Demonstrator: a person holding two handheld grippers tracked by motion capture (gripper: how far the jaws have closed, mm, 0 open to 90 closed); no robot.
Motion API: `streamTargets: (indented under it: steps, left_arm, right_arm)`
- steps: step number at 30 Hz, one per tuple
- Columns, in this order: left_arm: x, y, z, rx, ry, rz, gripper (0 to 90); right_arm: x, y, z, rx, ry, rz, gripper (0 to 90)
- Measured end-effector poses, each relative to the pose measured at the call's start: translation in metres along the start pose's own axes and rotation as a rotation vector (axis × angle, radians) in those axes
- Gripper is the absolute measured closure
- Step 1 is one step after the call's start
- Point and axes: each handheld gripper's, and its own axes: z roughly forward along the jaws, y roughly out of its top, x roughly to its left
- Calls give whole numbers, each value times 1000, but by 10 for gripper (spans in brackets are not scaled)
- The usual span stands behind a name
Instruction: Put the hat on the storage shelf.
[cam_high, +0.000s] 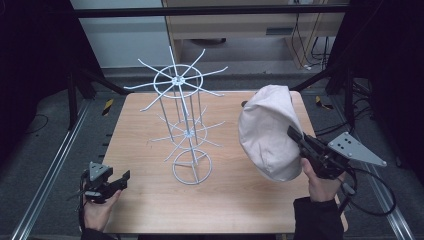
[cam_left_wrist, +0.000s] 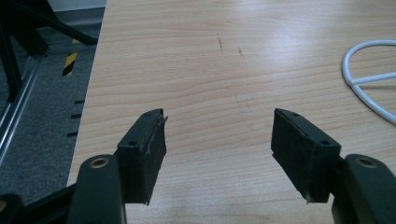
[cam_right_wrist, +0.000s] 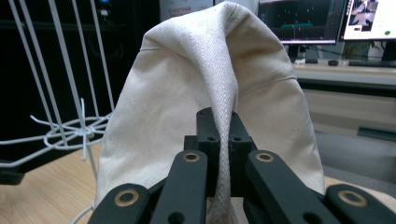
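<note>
Carry step, judging by the grip: cream cloth cap (cam_high: 269, 131) pinched by a fold in right gripper (cam_high: 295, 135), lifted clear of table (cam_high: 150, 200), right of white wire hat rack (cam_high: 182, 120). Left gripper (cam_high: 122, 176) wide, empty, near rack base. Next: raise cap onto a rack arm, then release.

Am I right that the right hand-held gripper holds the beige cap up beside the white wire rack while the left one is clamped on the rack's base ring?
Not quite: the left hand-held gripper is open over bare table, as the left gripper view shows. The right hand-held gripper does hold the beige cap beside the white wire rack.
</note>
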Motion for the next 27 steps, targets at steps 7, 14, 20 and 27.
streamTargets:
  steps: [7, 14, 20, 27]
  left_arm:
    - [0, 0, -1, -4, 1, 0, 351]
    - [0, 0, 0, -1, 1, 1, 350]
    - [0, 0, 0, -3, 3, 0, 350]
    - [0, 0, 0, -3, 5, 2, 350]
  right_arm:
    - [4, 11, -4, -62, 23, 1, 886]
    - [8, 22, -4, -108, 51, 1, 886]
    - [16, 36, -4, -153, 83, -10, 886]
    - [26, 51, -10, -227, 115, -21, 886]
